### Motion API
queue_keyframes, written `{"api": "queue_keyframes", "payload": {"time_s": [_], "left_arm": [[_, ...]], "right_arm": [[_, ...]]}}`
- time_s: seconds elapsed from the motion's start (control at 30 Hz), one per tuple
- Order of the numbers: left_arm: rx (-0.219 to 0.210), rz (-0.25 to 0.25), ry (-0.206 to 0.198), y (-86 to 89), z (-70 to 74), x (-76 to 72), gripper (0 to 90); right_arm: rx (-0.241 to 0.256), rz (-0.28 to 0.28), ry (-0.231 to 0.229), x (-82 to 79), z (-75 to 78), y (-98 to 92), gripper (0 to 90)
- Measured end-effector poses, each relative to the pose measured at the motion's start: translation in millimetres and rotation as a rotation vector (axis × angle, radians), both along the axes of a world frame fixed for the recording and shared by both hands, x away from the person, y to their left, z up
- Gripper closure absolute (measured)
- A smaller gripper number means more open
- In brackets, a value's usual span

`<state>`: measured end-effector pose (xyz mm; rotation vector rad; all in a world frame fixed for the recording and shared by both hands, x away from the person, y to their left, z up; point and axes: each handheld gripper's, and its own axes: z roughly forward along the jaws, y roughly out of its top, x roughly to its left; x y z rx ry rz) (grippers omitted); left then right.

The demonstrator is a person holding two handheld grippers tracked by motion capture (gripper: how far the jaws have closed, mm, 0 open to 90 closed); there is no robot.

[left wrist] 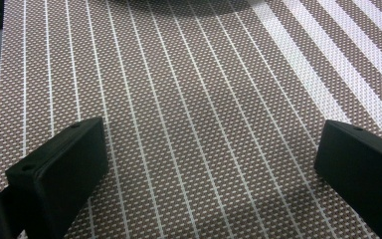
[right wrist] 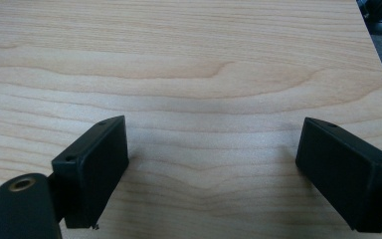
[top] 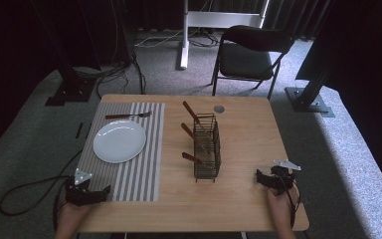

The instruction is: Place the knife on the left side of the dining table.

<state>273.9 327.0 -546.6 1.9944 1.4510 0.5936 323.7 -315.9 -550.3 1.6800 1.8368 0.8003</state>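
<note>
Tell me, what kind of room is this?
Probably a lab or studio staged as a dining spot: a wooden table set with a white plate and striped placemat, ringed by dark curtains and floor cables.

Grey carpet, black folding chair, dark curtains, probably.

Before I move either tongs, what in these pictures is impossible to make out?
- Wire caddy, high view: three wooden handles stick out; their working ends are hidden behind the mesh, so which utensils they are is unclear.
- Small round thing, high view: too small to identify.
- Plate, left gripper view: cut off by the top edge.
</note>
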Motion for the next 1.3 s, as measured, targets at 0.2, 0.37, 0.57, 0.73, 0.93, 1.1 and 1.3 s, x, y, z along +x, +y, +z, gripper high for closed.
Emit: {"api": "queue_keyframes", "payload": {"time_s": [0.2, 0.37, 0.57, 0.73, 0.93, 1.1, 1.3], "left_arm": [[0.001, 0.0, 0.001, 0.0, 0.1, 0.1, 0.4], [0.001, 0.0, 0.001, 0.0, 0.1, 0.2, 0.4], [0.001, 0.0, 0.001, 0.0, 0.1, 0.1, 0.4], [0.001, -0.004, 0.002, 0.4, 0.1, 0.1, 0.5], [0.003, -0.026, 0.008, 2.2, 0.9, 0.6, 0.7], [0.002, -0.027, 0.006, 1.2, 2.1, -0.2, 4.7], [-0.027, -0.051, 0.015, -3.9, 5.4, 0.1, 4.8]], "right_arm": [[0.0, 0.0, 0.0, 0.0, 0.0, 0.1, 12.3], [0.001, 0.0, 0.001, 0.0, 0.0, 0.2, 12.3], [0.001, 0.0, 0.001, 0.0, 0.0, 0.2, 12.3], [0.0, 0.0, 0.001, 0.0, 0.0, 0.1, 12.3], [0.0, 0.0, 0.001, 0.0, 0.0, 0.1, 12.3], [0.001, 0.0, 0.001, 0.0, 0.0, 0.2, 12.3], [0.001, 0.0, 0.001, 0.0, 0.0, 0.2, 12.3]]}}
